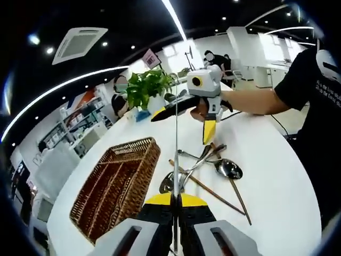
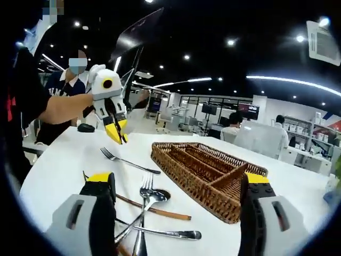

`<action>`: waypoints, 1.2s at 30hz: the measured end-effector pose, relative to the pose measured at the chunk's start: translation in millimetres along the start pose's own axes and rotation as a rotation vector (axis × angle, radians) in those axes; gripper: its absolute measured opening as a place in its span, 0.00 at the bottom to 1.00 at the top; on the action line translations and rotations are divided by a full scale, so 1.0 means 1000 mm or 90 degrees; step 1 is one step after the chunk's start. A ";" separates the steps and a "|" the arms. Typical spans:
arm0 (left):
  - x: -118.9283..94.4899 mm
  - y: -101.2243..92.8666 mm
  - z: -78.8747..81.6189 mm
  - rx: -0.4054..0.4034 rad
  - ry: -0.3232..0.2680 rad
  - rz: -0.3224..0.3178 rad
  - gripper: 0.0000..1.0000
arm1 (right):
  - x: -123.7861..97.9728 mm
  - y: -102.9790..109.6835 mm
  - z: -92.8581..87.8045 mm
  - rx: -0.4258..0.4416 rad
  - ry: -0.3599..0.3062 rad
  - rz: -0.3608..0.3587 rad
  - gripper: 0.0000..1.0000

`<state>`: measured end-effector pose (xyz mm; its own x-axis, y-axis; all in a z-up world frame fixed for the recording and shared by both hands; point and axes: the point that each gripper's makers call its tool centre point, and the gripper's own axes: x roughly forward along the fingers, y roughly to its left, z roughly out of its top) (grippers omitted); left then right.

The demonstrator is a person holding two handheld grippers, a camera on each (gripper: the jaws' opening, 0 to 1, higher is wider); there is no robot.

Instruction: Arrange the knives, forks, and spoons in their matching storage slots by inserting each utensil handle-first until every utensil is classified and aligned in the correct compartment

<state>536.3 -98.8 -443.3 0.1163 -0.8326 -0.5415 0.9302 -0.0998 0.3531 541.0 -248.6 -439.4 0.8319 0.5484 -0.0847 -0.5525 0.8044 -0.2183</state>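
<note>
The two views look at each other from just above the table (image 1: 277, 176), and both show the basket (image 2: 208, 173) and spoons (image 1: 226, 168) between the tools.

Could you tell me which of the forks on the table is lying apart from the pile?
The fork nearest the left gripper; it lies alone, while the other fork sits among the piled utensils.

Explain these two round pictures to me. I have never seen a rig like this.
A person holds a two-jaw tool in each hand. Each picture comes from a fisheye camera riding on one tool, looking along its jaws. The left gripper view shows the left tool shut on a thin metal utensil, seen edge-on. The right gripper view shows the right tool open and empty. On the white table lie a divided wicker tray, spoons, a fork and brown chopsticks.
</note>
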 end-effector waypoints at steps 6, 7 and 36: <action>0.002 0.016 0.004 0.024 0.022 -0.004 0.01 | -0.001 -0.017 -0.030 0.044 0.024 -0.008 1.00; 0.002 0.017 0.004 0.024 0.024 -0.004 0.01 | -0.001 -0.017 -0.031 0.043 0.024 -0.007 1.00; -0.006 0.114 0.006 0.139 0.170 0.002 0.01 | -0.004 -0.032 -0.031 0.090 0.004 -0.052 1.00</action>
<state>639.9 -108.6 -394.8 0.2332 -0.6638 -0.7106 0.8368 -0.2352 0.4944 557.2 -283.9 -461.8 0.8746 0.4785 -0.0782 -0.4841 0.8708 -0.0862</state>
